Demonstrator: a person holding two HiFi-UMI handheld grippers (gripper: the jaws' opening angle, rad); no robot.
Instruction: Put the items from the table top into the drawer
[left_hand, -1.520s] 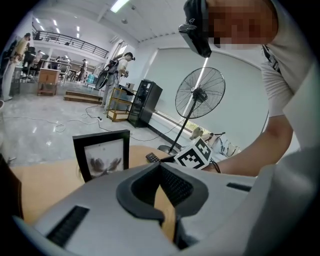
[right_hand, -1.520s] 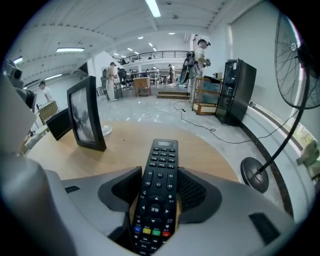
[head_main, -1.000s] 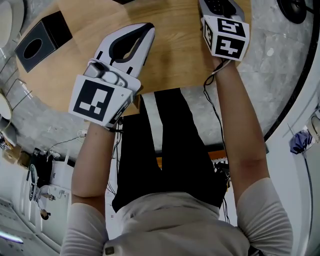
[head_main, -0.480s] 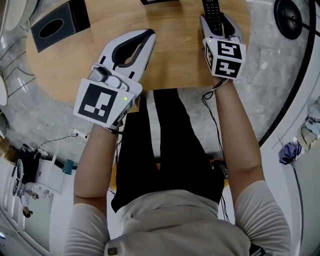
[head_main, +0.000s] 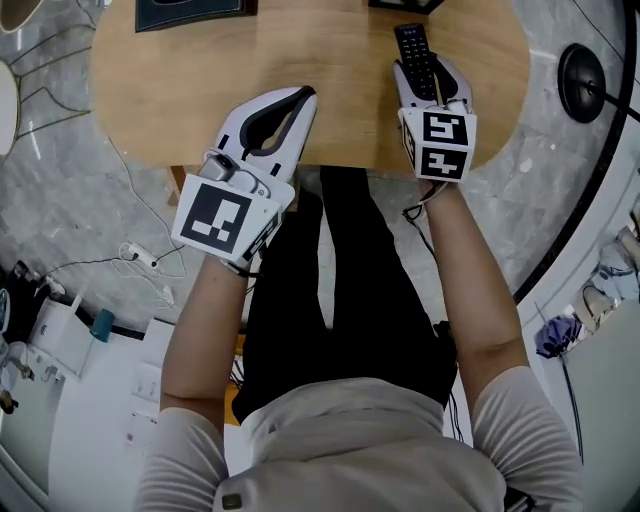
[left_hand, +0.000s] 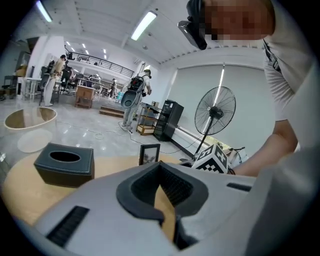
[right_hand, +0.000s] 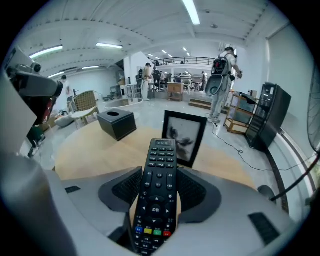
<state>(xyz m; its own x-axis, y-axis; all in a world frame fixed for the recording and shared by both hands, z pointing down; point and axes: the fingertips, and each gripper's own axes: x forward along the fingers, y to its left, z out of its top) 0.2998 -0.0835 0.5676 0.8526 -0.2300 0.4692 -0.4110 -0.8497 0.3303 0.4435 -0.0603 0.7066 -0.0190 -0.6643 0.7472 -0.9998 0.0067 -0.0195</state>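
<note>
A black remote control (right_hand: 157, 200) lies lengthwise between the jaws of my right gripper (right_hand: 159, 172), which is shut on it. In the head view this right gripper (head_main: 427, 68) holds the remote control (head_main: 414, 48) over the wooden table (head_main: 330, 60) near its front edge. My left gripper (head_main: 303, 95) hovers over the same edge to the left; its fingertips meet and hold nothing. Seen from the left gripper (left_hand: 160, 165) itself, only bare table shows through the gap between the curved pads. No drawer shows in any view.
A black tissue box (right_hand: 117, 123) stands at the table's far left and a framed picture (right_hand: 184, 137) at the far middle. A standing fan (left_hand: 215, 111) is off to the right, its base (head_main: 583, 80) on the floor. Cables lie on the floor to the left.
Both grippers have drawn back toward the table's near edge and risen a little, the right one still carrying the remote. The head view has swung, so the tissue box sits higher in frame.
</note>
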